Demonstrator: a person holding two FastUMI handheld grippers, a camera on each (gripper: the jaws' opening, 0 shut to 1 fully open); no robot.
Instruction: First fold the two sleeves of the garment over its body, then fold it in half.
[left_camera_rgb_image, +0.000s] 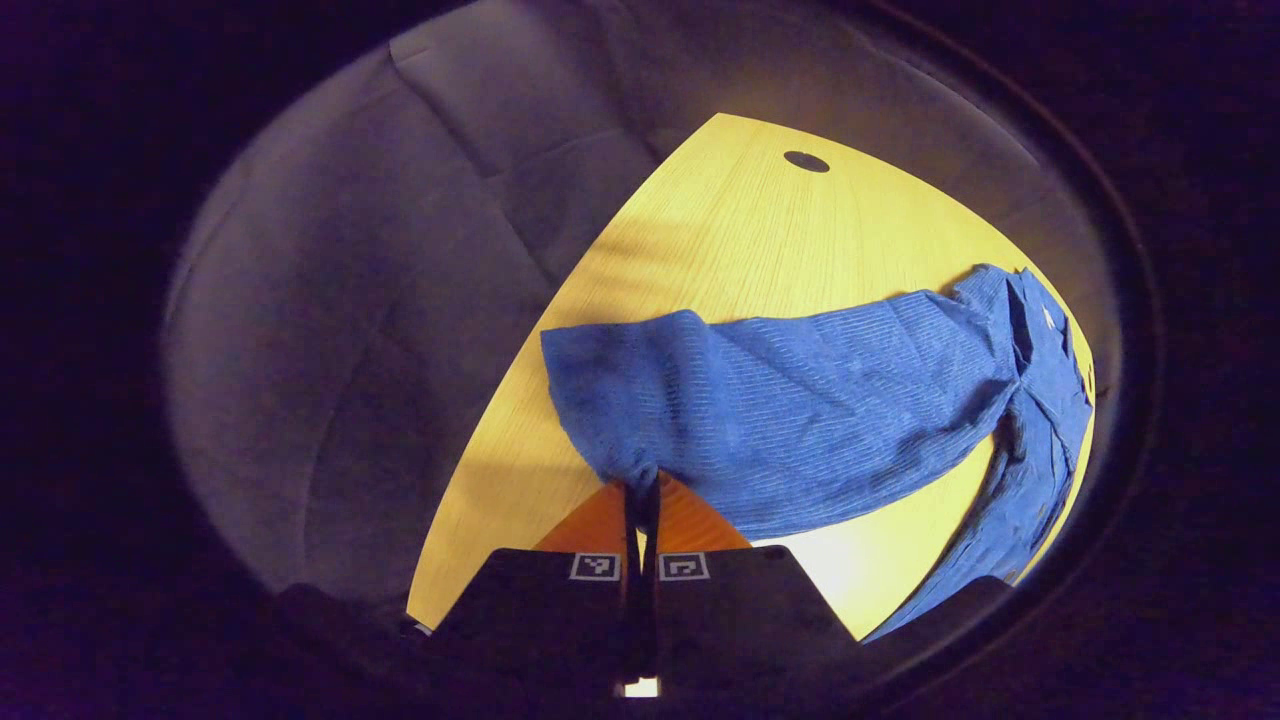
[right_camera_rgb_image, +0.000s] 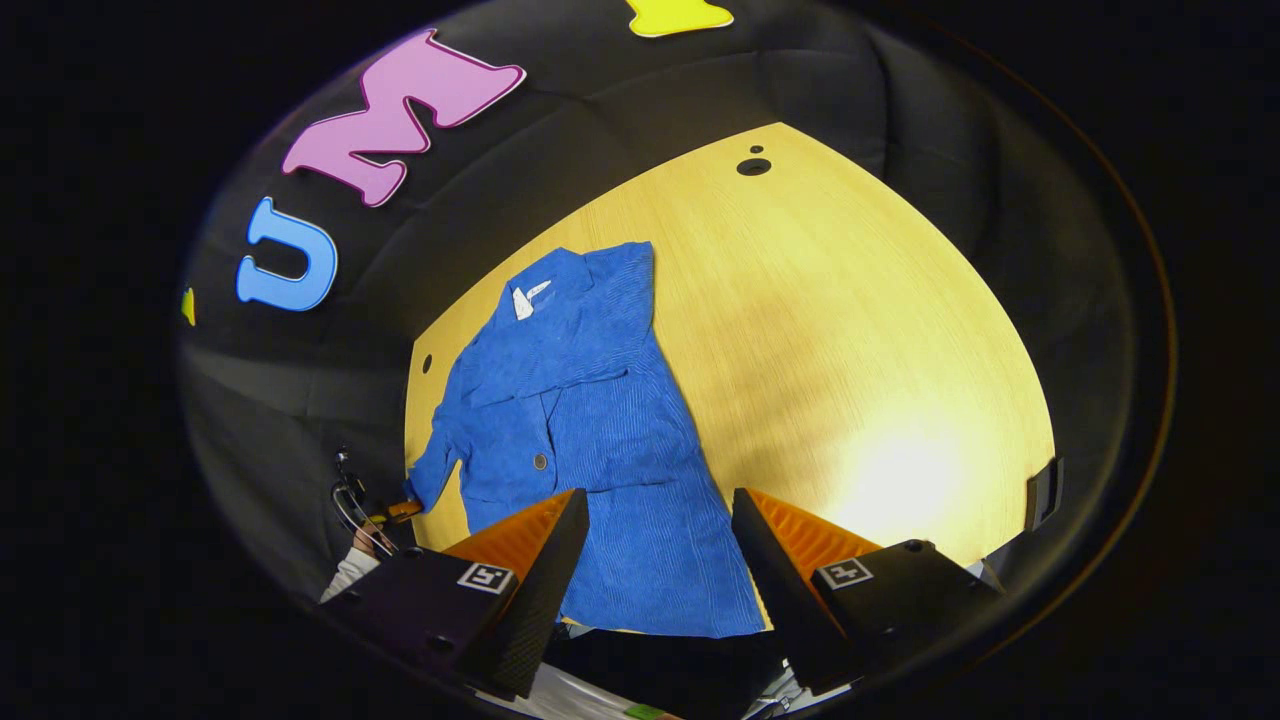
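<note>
A blue ribbed jacket (right_camera_rgb_image: 600, 430) lies flat on the yellow wooden table (right_camera_rgb_image: 850, 330), collar toward the far edge. In the left gripper view one long sleeve (left_camera_rgb_image: 800, 400) stretches across the table from the jacket's body (left_camera_rgb_image: 1045, 400), and my left gripper (left_camera_rgb_image: 641, 492) is shut on its cuff end near the table's edge. The right gripper view shows that same left gripper (right_camera_rgb_image: 392, 515) far off at the sleeve's tip, held by a hand. My right gripper (right_camera_rgb_image: 657, 520) stands open above the jacket's lower hem, with nothing between its fingers.
The table has a dark round hole (right_camera_rgb_image: 753, 166) near its far edge and another (right_camera_rgb_image: 427, 363) near its left edge. A small black fitting (right_camera_rgb_image: 1043, 490) sits on the right edge. Dark cloth walls surround the table. Bare wood lies to the jacket's right.
</note>
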